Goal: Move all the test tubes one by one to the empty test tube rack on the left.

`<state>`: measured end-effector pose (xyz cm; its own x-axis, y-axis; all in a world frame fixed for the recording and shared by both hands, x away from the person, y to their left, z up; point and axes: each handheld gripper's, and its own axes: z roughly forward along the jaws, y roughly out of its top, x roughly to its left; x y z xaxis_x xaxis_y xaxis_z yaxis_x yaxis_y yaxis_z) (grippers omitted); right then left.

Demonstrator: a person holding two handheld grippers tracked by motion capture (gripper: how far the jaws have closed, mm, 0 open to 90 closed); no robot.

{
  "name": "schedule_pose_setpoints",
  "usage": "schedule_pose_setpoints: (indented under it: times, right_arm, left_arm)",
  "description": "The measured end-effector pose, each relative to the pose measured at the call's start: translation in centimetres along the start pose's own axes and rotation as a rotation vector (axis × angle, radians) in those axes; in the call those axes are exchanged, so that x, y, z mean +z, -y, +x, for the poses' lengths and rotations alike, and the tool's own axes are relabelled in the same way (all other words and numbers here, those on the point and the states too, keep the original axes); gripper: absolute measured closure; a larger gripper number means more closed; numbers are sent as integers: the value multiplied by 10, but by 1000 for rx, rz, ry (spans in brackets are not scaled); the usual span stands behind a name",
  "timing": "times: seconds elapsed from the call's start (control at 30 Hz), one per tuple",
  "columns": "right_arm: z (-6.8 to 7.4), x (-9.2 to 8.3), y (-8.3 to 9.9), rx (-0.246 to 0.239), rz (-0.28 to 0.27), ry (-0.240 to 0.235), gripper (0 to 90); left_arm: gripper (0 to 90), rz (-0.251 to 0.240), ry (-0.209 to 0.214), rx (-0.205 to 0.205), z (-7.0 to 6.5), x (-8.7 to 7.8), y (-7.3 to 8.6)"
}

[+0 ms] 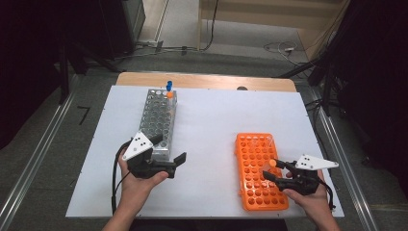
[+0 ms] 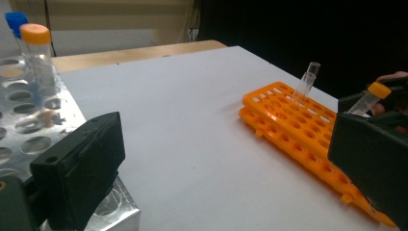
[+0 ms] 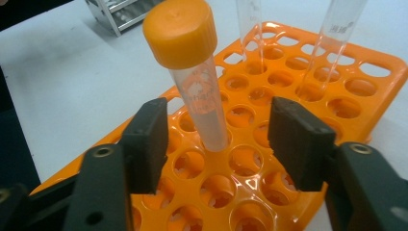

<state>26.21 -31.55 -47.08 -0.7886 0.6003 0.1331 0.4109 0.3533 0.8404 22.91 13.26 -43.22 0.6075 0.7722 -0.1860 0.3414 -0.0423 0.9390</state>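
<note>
An orange-capped tube (image 3: 192,62) stands slightly tilted in a hole of the orange rack (image 3: 356,110). My right gripper (image 3: 223,139) straddles the tube, with a gap showing on both sides between pads and tube, so it is open. In the high view the right gripper (image 1: 272,169) is over the near right part of the orange rack (image 1: 252,149). My left gripper (image 1: 168,149) is open and holds nothing, beside the near end of the metal rack (image 1: 159,118). A blue-capped tube (image 1: 169,85) and another orange-capped tube (image 1: 170,95) stand at that rack's far end.
Two clear uncapped tubes (image 3: 337,33) stand in the orange rack's far rows. White table cover (image 1: 207,125) lies between the two racks. The wooden table edge (image 1: 207,81) runs along the back, with floor and cables beyond it.
</note>
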Motion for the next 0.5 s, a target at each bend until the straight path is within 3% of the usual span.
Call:
schedule_pose_setpoints:
  times: [0.2, 0.37, 0.5]
  right_arm:
    - [2, 10, 0, -29, 29, 6, 527]
    - [7, 15, 2, -92, 39, 50, 641]
    - [8, 15, 2, -101, 40, 66, 723]
  left_arm:
    - [0, 14, 16, 8, -6, 6, 3]
    - [0, 26, 26, 15, -9, 10, 5]
    - [0, 26, 27, 12, -10, 12, 5]
